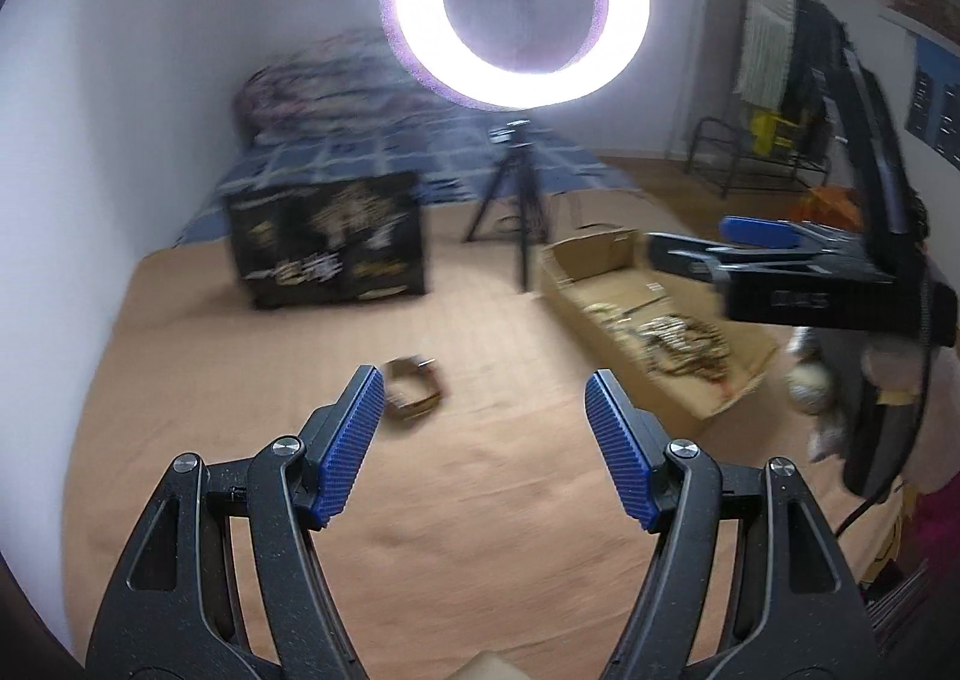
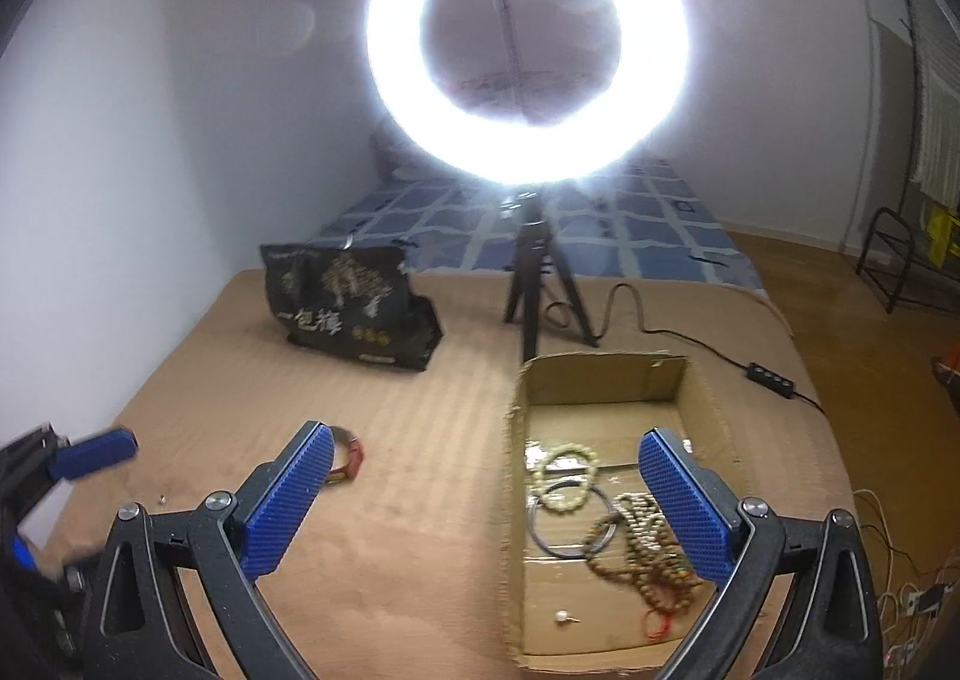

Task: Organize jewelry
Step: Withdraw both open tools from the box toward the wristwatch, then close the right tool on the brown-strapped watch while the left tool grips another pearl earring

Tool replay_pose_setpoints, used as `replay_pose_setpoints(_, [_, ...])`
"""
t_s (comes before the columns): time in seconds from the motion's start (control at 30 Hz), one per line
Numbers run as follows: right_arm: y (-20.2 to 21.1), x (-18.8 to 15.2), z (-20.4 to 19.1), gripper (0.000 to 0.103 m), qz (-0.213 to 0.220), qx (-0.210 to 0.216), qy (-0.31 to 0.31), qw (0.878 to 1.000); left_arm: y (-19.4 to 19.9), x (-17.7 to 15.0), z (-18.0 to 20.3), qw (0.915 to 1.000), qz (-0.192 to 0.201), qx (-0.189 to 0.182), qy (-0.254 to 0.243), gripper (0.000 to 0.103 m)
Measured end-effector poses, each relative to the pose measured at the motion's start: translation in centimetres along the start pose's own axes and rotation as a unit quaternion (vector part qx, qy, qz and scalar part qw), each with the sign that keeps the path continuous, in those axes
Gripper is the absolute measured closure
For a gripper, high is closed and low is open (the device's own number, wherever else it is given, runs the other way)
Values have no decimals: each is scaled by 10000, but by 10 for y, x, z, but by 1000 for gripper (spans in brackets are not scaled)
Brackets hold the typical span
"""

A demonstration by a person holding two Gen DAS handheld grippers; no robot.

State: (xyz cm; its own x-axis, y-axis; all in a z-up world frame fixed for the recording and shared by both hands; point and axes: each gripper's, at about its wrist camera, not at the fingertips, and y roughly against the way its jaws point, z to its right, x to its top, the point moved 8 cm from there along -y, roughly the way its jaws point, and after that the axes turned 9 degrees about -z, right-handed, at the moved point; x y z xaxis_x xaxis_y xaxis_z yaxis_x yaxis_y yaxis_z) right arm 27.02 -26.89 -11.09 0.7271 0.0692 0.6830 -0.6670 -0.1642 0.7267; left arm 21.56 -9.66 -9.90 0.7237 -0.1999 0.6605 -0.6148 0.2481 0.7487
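A shallow cardboard box [image 2: 606, 380] sits on the tan cloth surface and holds several bead bracelets [image 2: 564, 476], a metal bangle [image 2: 543, 542] and a long brown bead strand [image 2: 648, 554]. The box also shows in the left wrist view [image 1: 600, 254]. A watch with a brown strap [image 1: 414, 389] lies on the cloth left of the box; it also shows in the right wrist view [image 2: 348, 458]. My left gripper [image 1: 483, 410] is open and empty, just short of the watch. My right gripper [image 2: 483, 476] is open and empty, over the box's left edge.
A ring light on a black tripod [image 2: 534, 272] stands behind the box, its cable [image 2: 690, 341] trailing right. A black printed bag [image 2: 354, 308] stands at the back left. A small stud [image 2: 161, 498] lies on the cloth. A white wall [image 2: 120, 170] runs along the left.
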Motion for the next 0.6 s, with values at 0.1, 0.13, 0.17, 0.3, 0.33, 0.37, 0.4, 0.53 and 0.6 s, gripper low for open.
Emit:
replay_pose_setpoints(0.1, [-10, -2, -14, 0, -68, 89, 99, 9999, 2, -10, -40, 9994, -83, 199, 256, 31])
replay_pose_setpoints(0.13, [-13, -2, -19, 0, -94, 112, 128, 9998, 2, -13, -54, 9990, -113, 258, 337, 31])
replay_pose_setpoints(0.17, [-17, -2, -24, 0, -118, 139, 156, 9997, 4, -17, -63, 9987, -126, 303, 386, 31])
replay_pose_setpoints(0.3, [-33, -3, -40, 0, -236, 241, 237, 9991, 6, -33, -106, 9971, -215, 499, 528, 31])
replay_pose_setpoints(0.33, [-38, -4, -45, 0, -279, 272, 259, 9989, 7, -36, -113, 9968, -230, 525, 558, 31])
replay_pose_setpoints(0.37, [-41, -5, -49, 0, -306, 291, 275, 9987, 7, -39, -121, 9964, -246, 555, 593, 31])
replay_pose_setpoints(0.4, [-45, -6, -53, 0, -339, 311, 298, 9985, 7, -43, -129, 9961, -263, 571, 620, 31])
replay_pose_setpoints(0.53, [-62, -11, -68, 1, -479, 364, 415, 9973, 2, -62, -153, 9950, -444, 564, 691, 31])
replay_pose_setpoints(0.6, [-71, -15, -74, 1, -553, 385, 470, 9966, -3, -72, -161, 9942, -575, 516, 751, 31])
